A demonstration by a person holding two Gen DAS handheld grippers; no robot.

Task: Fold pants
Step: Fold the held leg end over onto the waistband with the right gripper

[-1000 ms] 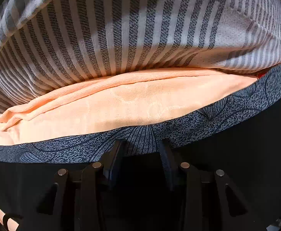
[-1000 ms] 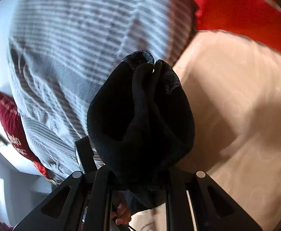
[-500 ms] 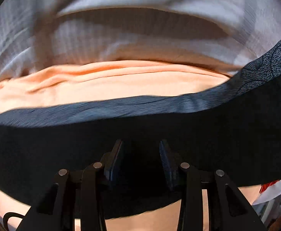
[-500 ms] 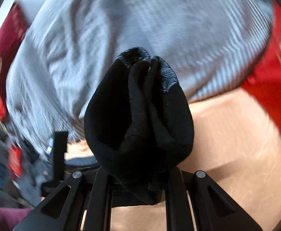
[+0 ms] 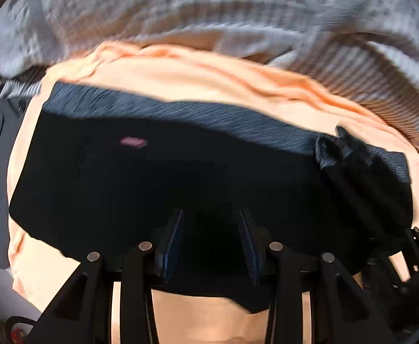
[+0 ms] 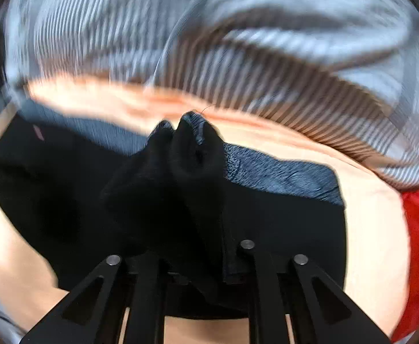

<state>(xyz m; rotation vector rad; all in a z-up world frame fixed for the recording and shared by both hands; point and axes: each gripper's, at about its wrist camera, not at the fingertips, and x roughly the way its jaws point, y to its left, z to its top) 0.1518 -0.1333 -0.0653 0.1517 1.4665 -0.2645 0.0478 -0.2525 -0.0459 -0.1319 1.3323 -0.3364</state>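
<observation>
Black soft pants (image 5: 180, 172) look limp, best held at corners; right gripper (image 6: 192, 258) pinches a bunch, left gripper (image 5: 211, 240) parted, empty.

Pants (image 5: 157, 177) on peach sheet (image 5: 198, 77) (rumpled)

Your left matte black two-finger tool (image 5: 211, 238) has flat fingers (image 5: 172, 243) with dark blue pads on their inner faces, and black angled linkage bars cut with triangular openings. Four round silver rivets sit across its joints. Your right matte black two-finger tool (image 6: 201, 258) shows the same black bars, triangular cut-outs and silver rivets; its fingers are mostly hidden.
</observation>
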